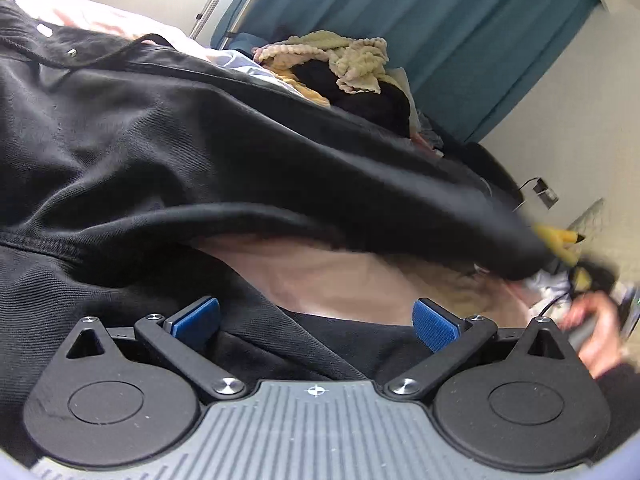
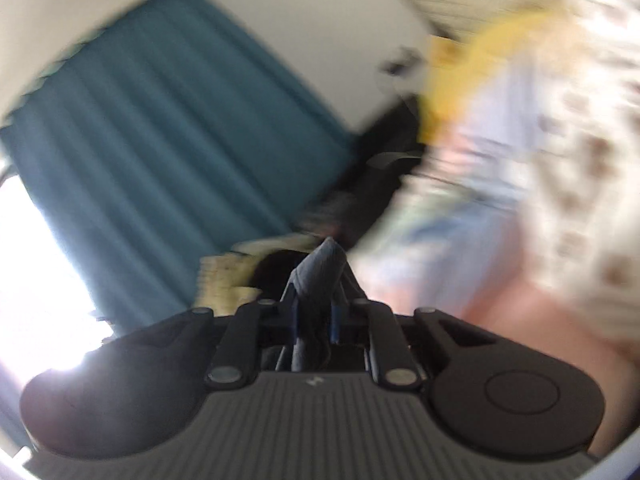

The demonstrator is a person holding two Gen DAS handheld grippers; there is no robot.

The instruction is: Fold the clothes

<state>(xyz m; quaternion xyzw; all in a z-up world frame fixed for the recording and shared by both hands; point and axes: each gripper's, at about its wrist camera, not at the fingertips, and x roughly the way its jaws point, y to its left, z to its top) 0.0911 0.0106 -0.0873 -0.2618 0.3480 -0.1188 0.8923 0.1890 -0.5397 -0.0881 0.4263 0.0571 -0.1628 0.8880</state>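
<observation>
Teal curtain hangs in vertical pleats against a pale wall, backdrop to a bed with a pink sheet.

Item: black hoodie. Heavy knit cotton, matte, with a stitched seam, ribbed band and cord drawstring. It lies across the bed in front of the curtain, one edge lifted off the sheet in a long sagging arc.

Item: left hand-held gripper. Black linkage arms, ribbed grey body, blue textured pads. Jaws stand wide apart, nothing between them, low over dark cloth of the hoodie.

Item: right hand-held gripper. Jaws narrow, pinched on a peak of dark grey-black cloth, probably a hoodie edge; heavy blur prevents certainty.

Item: cream blanket. Nubby, bobbled pile, heaped with dark clothes between the hoodie and the curtain.

Item: yellow object, beyond the hoodie's lifted end; shape unclear.

Risks, judged:
- The pinch holds only a small peak of thick cloth; a fast swing could pull it free.
- With the left jaws empty, the hoodie hangs from one point and may twist or bunch instead of folding flat.
- The drawstring may snag.
- The lifted edge could drag the nearby heap.
</observation>
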